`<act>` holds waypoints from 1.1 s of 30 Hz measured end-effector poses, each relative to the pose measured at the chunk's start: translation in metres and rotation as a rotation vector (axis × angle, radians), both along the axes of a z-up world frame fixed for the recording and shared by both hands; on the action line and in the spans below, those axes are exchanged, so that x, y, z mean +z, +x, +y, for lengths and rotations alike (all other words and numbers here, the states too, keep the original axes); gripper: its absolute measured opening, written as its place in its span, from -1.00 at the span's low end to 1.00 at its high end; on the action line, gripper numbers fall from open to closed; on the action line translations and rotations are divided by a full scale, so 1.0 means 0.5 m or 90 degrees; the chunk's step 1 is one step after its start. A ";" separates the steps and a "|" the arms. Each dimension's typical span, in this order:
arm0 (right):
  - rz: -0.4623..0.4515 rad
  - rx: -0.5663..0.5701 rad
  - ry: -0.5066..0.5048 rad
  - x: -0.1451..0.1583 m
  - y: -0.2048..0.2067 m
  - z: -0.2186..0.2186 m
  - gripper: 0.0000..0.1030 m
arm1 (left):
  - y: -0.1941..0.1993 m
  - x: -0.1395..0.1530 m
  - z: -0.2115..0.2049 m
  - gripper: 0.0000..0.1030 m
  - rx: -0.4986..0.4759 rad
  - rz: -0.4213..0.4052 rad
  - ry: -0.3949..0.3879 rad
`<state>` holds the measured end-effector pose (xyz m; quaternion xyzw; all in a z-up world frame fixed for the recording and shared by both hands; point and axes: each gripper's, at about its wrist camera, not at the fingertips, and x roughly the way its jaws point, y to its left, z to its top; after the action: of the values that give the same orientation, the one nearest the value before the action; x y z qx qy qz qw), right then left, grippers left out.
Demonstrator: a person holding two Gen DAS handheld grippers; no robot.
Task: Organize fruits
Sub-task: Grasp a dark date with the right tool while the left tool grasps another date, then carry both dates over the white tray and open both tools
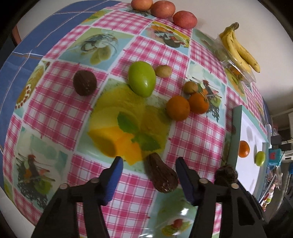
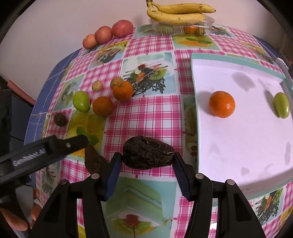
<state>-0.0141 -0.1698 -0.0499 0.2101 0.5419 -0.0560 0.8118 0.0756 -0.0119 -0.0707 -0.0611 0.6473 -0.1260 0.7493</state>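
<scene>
My right gripper (image 2: 146, 161) is shut on a dark wrinkled fruit (image 2: 148, 154), held just above the tablecloth left of the white tray (image 2: 238, 146). The tray holds an orange (image 2: 222, 104) and a green fruit (image 2: 281, 107). My left gripper (image 1: 148, 164) is open around a dark pear-shaped fruit (image 1: 162, 175) lying on the cloth; it also shows in the right wrist view (image 2: 93, 161). Further out lie a green fruit (image 1: 142, 78), two oranges (image 1: 178, 108), two small brownish fruits (image 1: 163, 71) and a dark round fruit (image 1: 84, 83).
Three reddish apples (image 2: 108, 33) sit at the table's far edge by the wall. Bananas (image 2: 177, 11) lie on a clear plastic box (image 2: 183, 27). The tray's raised rim (image 2: 194, 102) faces the held fruit. A blue cloth (image 1: 27, 55) covers the left table edge.
</scene>
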 end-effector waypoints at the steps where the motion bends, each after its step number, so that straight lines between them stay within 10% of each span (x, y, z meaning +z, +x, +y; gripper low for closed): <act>1: -0.002 0.000 -0.002 0.003 -0.003 -0.002 0.13 | -0.002 0.000 -0.002 0.11 -0.002 0.002 -0.001; 15: -0.032 -0.048 -0.014 0.037 -0.034 -0.059 0.13 | -0.003 -0.003 -0.028 -0.39 -0.017 0.024 -0.019; 33: -0.048 -0.163 0.016 0.047 -0.077 -0.194 0.13 | -0.004 0.065 -0.055 -0.40 -0.016 -0.029 -0.087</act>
<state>-0.0525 -0.2671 -0.0263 0.2898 0.4803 -0.1446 0.8151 0.0737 -0.0394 -0.0382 -0.1006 0.6206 -0.1807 0.7564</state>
